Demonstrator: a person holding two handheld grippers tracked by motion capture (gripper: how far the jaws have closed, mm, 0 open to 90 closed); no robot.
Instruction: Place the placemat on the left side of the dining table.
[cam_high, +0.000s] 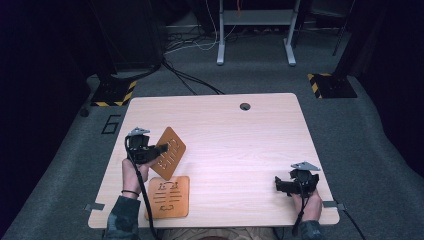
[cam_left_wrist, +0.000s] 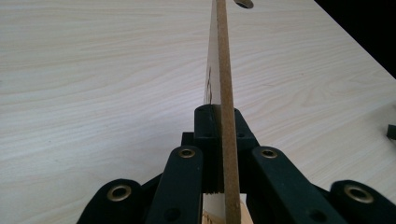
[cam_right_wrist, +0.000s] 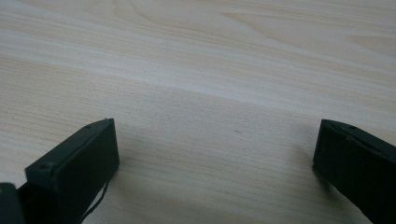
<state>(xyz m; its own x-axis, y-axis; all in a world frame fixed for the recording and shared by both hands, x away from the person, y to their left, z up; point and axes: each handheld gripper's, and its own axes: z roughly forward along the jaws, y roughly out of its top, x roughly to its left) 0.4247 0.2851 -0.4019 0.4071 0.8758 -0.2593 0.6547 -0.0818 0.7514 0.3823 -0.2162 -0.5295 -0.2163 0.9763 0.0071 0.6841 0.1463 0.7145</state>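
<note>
Left tool (cam_high: 159, 151) sits at the desk's (cam_high: 235, 145) left side with one board (cam_high: 171, 150) clamped edge-on between its jaws, raised just behind a second board (cam_high: 168, 197) lying flat at the near edge. Right tool (cam_high: 281, 184) rests well apart, at the near right corner.

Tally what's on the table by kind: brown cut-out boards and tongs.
Brown cut-out boards: 2, the held board gripped by the left tongs, and the flat board lying on the table.
Tongs: 2, left shut, right tongs open.
Total: 4
</note>
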